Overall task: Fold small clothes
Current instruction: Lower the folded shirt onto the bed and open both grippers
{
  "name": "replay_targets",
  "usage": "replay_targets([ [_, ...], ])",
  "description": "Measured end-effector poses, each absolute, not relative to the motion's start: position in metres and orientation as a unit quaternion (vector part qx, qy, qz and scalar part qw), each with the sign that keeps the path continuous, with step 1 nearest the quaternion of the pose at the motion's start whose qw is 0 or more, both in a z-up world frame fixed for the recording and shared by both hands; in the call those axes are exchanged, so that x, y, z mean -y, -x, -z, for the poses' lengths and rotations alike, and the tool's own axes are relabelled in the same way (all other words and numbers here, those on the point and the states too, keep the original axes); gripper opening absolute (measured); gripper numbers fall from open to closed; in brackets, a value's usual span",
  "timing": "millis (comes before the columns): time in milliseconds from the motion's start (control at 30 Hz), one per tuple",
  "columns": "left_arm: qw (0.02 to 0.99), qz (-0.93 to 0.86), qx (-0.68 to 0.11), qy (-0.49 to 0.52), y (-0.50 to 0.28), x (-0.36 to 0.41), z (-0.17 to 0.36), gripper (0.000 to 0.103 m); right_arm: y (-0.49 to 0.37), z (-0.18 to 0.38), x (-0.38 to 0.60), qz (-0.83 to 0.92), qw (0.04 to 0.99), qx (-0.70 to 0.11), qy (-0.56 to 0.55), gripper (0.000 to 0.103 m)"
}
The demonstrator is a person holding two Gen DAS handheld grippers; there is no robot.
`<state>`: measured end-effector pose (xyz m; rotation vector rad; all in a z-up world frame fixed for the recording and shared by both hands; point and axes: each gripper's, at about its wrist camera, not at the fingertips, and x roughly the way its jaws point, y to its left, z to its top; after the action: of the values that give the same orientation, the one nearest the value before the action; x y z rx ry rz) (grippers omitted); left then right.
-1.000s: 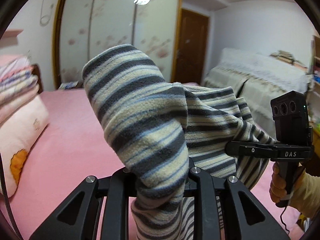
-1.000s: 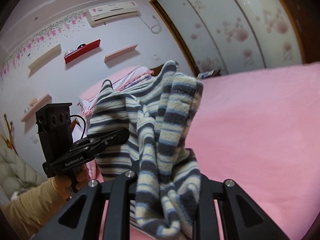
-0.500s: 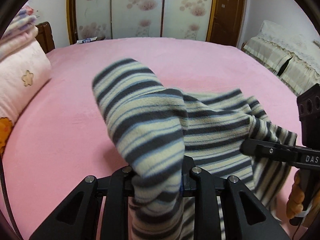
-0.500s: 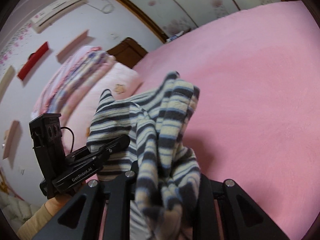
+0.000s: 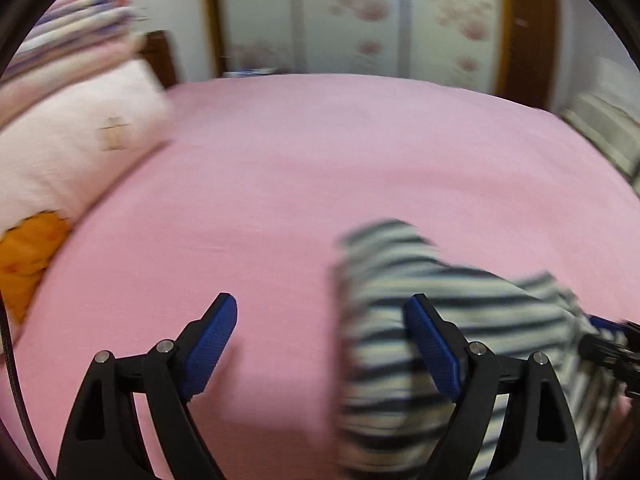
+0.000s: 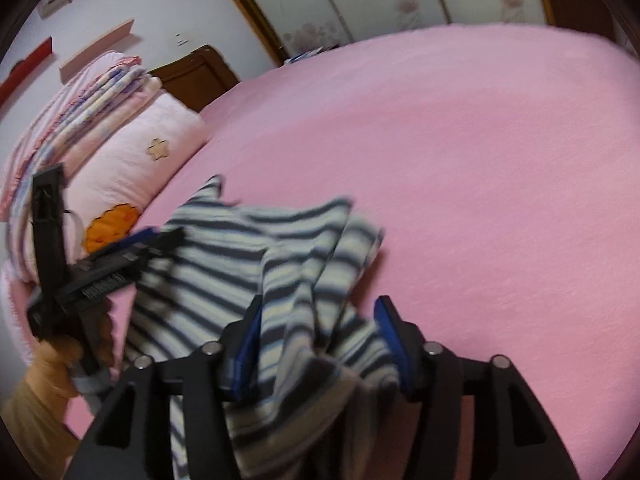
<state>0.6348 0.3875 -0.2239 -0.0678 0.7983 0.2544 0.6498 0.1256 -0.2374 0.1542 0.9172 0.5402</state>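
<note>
Both grippers let go over the bed!

The left gripper (image 5: 320, 344) had its jaws opening wide, nothing gripped; the right gripper (image 6: 320, 344) had its jaws opening around the striped garment (image 6: 256, 264), which slumped on the near pink bed (image 6: 480, 160).

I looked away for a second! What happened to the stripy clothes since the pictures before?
Both grippers came down toward the pink bed and let go. The left gripper is opening, with the striped garment slipping out past its right finger. The right gripper is opening too, cloth loose between its fingers. The pillow stayed put.
</note>
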Motion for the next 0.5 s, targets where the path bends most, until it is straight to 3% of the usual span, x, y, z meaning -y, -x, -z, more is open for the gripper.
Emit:
replay_targets([
  [233, 0.902, -0.208, -0.378, 0.015, -0.611, -0.402, 0.211, 0.086, -0.641, 0.206, -0.092, -0.188, 0.889, -0.415, -0.051, 0.059],
  [500, 0.902, -0.186, -0.391, 0.006, -0.548, -0.374, 0.165, 0.086, -0.581, 0.156, -0.056, -0.17, 0.891, -0.419, -0.049, 0.059],
])
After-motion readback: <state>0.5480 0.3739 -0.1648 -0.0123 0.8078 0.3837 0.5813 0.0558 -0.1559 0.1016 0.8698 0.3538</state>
